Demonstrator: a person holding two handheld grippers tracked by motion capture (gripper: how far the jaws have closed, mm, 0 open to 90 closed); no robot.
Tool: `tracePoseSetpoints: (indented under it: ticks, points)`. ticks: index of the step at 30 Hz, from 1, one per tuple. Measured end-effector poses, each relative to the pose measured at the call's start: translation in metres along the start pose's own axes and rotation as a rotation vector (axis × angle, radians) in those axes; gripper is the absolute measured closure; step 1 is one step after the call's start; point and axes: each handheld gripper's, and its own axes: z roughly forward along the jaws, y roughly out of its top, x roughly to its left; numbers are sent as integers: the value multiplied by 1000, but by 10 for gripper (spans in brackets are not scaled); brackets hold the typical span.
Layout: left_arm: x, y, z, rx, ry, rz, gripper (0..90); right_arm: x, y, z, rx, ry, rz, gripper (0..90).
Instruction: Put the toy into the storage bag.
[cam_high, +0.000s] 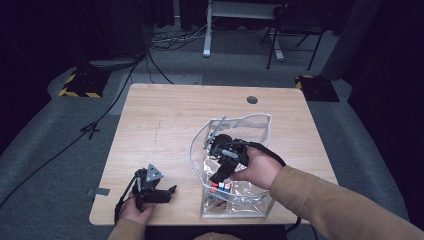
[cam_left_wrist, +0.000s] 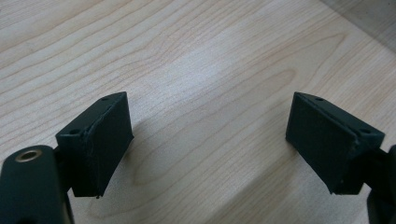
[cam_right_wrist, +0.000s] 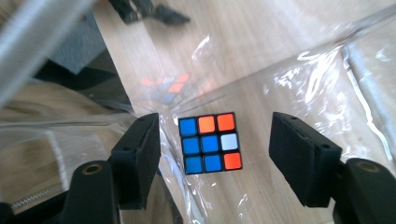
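My right tongs (cam_right_wrist: 215, 149), jaws apart, straddle the multicoloured puzzle cube (cam_right_wrist: 210, 143) inside the clear plastic zip pouch (cam_high: 260, 125) ready to grip, while my left tongs (cam_left_wrist: 208, 140) rest apart beside the pouch on the worktop (cam_high: 165, 115).

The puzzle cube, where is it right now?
The puzzle cube lies inside the clear plastic bag at the table's near right side, between the open jaws of the right tool.

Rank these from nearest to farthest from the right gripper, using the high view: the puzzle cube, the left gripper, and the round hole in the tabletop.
1. Puzzle cube: just below the right gripper, inside the clear bag.
2. Left gripper: off to the left, near the table's front edge.
3. Round hole: toward the far edge of the tabletop.
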Motion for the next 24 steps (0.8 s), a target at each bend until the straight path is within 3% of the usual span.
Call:
tracePoseSetpoints:
  ticks: [6,10,11,12,15,21,22,24]
  points:
    - [0,-1,0,1,-20,2,150,-3,-7,-23,-95,-13,0,342]
    - [2,-2,-2,1,3,-9,152,-9,-12,-36,-145,-23,13,341]
    - [3,-2,-1,-1,-2,-15,152,-12,-14,-41,-168,-27,10,341]
    - [5,-2,-2,4,-2,-14,153,-17,-15,-42,-205,-39,-31,340]
    - [10,-5,-4,0,11,-23,155,-21,-21,-51,-253,-62,-27,338]
    - [13,-7,-6,-3,3,-30,156,-31,-31,-64,-303,-79,1,339]
    - [13,-7,-6,-3,3,-28,156,-30,-34,-67,-296,-80,30,339]
    - [13,-7,-6,-3,3,-28,156,-35,-38,-71,-323,-92,17,341]
